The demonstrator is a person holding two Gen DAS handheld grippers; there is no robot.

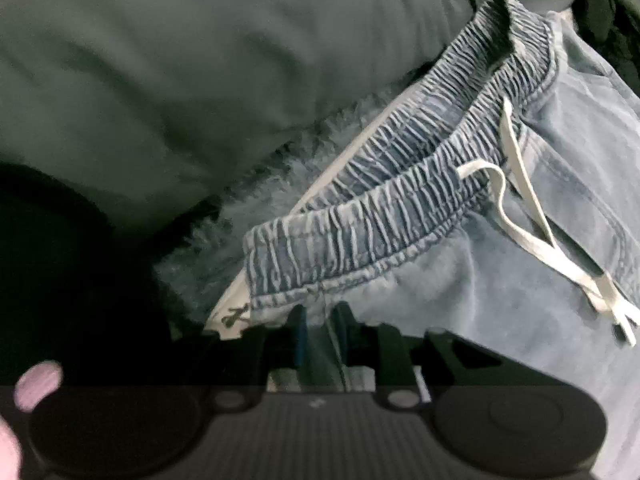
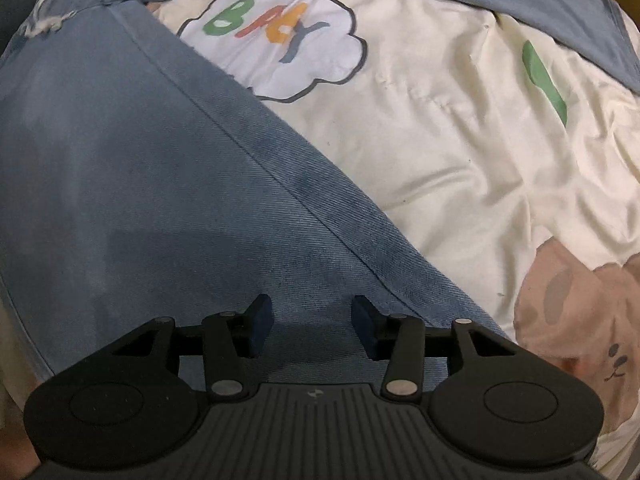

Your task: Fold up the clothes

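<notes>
Light blue denim pants (image 1: 500,272) with an elastic waistband (image 1: 360,208) and a white drawstring (image 1: 532,236) fill the left wrist view. My left gripper (image 1: 320,320) is shut on the denim just below the waistband's near corner. In the right wrist view one pant leg (image 2: 140,168) lies flat across a cream bedsheet (image 2: 440,140), and the other leg (image 2: 520,0) runs along the top. My right gripper (image 2: 312,324) is open, its blue pads just above the leg near its seam, holding nothing.
A grey-green cushion (image 1: 180,60) lies behind the waistband, with a fuzzy blue blanket (image 1: 248,216) under it. The sheet has a cloud print with coloured letters (image 2: 276,36) and a brown bear print (image 2: 580,320).
</notes>
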